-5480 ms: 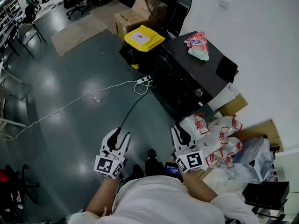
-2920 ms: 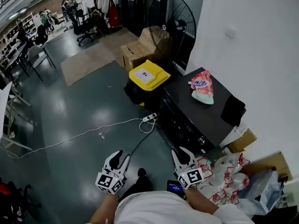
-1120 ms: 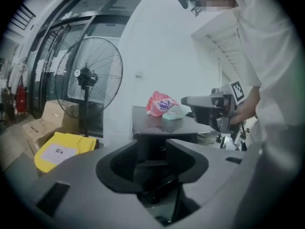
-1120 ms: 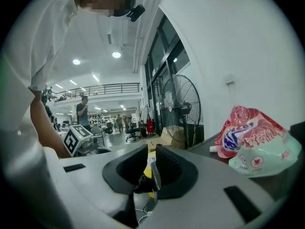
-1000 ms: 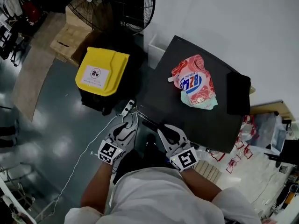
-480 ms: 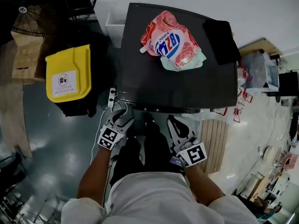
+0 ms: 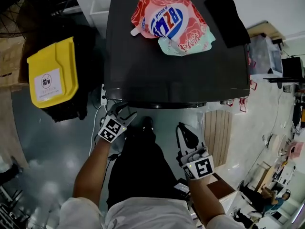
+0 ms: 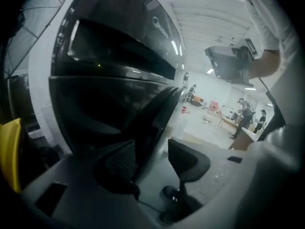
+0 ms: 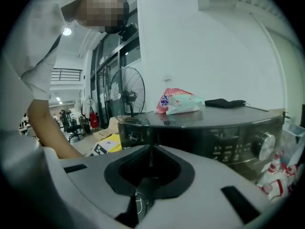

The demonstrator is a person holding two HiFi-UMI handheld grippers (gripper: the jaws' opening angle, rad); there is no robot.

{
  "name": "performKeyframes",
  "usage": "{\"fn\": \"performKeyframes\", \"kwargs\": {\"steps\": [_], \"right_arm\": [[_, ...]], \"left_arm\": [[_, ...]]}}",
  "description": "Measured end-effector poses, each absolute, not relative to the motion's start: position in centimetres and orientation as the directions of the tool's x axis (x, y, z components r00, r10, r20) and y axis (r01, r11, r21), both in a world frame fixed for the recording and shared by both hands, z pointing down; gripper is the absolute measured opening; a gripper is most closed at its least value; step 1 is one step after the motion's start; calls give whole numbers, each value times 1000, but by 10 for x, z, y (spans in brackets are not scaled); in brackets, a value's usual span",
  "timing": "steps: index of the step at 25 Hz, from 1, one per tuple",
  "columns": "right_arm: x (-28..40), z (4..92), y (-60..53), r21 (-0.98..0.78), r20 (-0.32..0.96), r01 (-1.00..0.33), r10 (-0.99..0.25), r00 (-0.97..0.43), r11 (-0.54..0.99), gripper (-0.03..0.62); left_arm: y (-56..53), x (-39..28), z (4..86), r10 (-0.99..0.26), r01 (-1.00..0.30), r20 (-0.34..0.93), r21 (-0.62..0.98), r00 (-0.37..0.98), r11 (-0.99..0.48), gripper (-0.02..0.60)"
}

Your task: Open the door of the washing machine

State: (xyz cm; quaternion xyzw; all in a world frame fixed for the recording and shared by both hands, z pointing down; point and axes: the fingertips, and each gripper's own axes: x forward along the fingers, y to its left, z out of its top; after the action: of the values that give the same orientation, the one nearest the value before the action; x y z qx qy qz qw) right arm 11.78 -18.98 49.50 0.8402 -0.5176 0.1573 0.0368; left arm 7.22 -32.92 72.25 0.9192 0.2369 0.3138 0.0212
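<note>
Washing machine (image 7: pixel 176 75) is dead ahead, its door (image 8: pixel 105 104) on the front face, right at the left gripper (image 7: pixel 123 114). That gripper's jaws are opening, with the door's dark rim in the gap and the pads not on it. Right gripper (image 7: pixel 183 130) is pressed together and empty, over bare floor. Yellow bin (image 7: pixel 47 75) crowds the machine's left side. Pouch (image 7: pixel 171 20) on top reads "POWER".

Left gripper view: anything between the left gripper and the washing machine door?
Nothing; that stretch is bare. The left gripper view shows the left gripper, jaws opening, right at the washing machine door, its dark edge showing between them.
</note>
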Motion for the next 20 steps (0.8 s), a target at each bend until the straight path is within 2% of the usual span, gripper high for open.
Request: {"fn": "performKeyframes", "kwargs": {"steps": [4,11,15,20], "right_arm": [[129,519,-183,-90,311,-886,-858,409,-455,43],[145,525,-214,-171,213,-939,-942,259,-297,36],[155,529,-218,-111,218,-942,-933,288,-317,37],[158,545,-209,-124,237,-919,-910,339,-375,37]], "left_arm": [[-325,82,748,449,463,597,143,665,-875,213],[-316,83,764,456,499,623,119,636,-859,137],[-315,85,765,441,492,621,100,648,-865,125],[-310,88,774,470,531,634,108,614,-840,138]]}}
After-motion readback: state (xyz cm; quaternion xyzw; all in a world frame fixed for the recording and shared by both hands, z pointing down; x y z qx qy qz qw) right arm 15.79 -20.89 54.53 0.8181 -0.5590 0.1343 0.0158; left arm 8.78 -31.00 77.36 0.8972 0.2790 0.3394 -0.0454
